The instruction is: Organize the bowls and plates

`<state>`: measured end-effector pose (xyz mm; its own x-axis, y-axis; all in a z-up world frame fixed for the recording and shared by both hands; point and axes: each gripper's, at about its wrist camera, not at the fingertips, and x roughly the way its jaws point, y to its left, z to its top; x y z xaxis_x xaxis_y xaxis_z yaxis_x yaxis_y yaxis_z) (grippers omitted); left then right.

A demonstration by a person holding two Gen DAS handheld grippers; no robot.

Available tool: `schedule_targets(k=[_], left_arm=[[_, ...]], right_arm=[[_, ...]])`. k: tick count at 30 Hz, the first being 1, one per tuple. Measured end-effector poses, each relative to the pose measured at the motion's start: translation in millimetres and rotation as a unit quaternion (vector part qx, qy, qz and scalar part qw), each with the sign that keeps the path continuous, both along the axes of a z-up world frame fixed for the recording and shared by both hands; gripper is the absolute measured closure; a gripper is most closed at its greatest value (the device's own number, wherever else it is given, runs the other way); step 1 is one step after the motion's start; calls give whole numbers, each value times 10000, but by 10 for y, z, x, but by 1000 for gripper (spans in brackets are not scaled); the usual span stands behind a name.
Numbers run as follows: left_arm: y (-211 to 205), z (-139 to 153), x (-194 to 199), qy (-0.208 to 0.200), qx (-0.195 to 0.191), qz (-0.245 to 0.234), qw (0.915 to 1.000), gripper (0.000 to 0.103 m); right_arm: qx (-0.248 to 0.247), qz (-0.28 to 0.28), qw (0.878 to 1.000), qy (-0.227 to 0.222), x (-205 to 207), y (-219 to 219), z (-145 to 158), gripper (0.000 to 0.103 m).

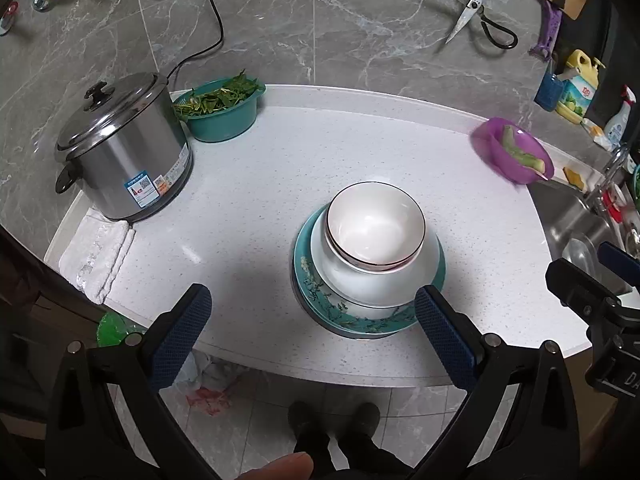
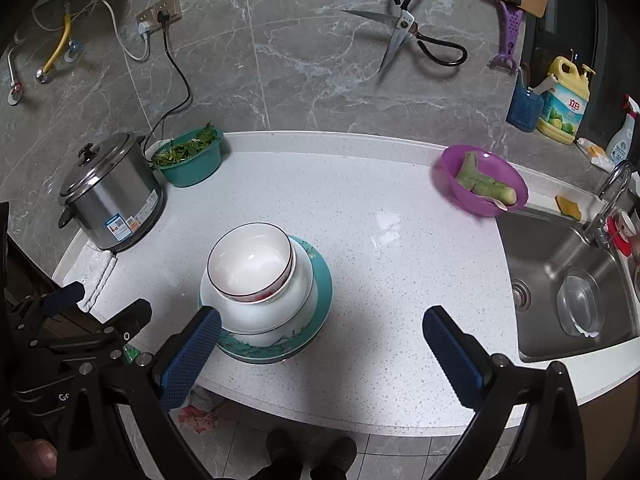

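Your white bowl (image 1: pixel 375 227) (dark-rimmed) sits upright, mouth up, on a larger white bowl (image 1: pixel 380 280) and teal floral plate (image 1: pixel 320 300); left gripper (image 1: pixel 312 328) and right gripper (image 2: pixel 322 340) both gape, released.

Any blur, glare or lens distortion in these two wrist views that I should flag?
Left wrist view: strong fisheye bends the white speckled countertop edge into an arc; the purple plastic bowl is smeared at its rim; corners are vignetted black. Right wrist view: same curvature; the purple plastic bowl is blurred on its left rim, and soft glare sits on the counter beside the stacked white bowls.
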<state>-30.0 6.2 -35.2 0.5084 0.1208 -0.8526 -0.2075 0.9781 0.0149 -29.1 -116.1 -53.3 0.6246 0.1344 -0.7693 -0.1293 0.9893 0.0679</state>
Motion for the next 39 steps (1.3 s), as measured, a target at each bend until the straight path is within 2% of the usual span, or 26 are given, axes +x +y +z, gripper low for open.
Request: schedule_targets(k=[39], left_arm=[[30, -31, 117, 23, 23, -83, 10000, 0]], right_arm=[[-20, 22, 10000, 47, 121, -58, -17, 0]])
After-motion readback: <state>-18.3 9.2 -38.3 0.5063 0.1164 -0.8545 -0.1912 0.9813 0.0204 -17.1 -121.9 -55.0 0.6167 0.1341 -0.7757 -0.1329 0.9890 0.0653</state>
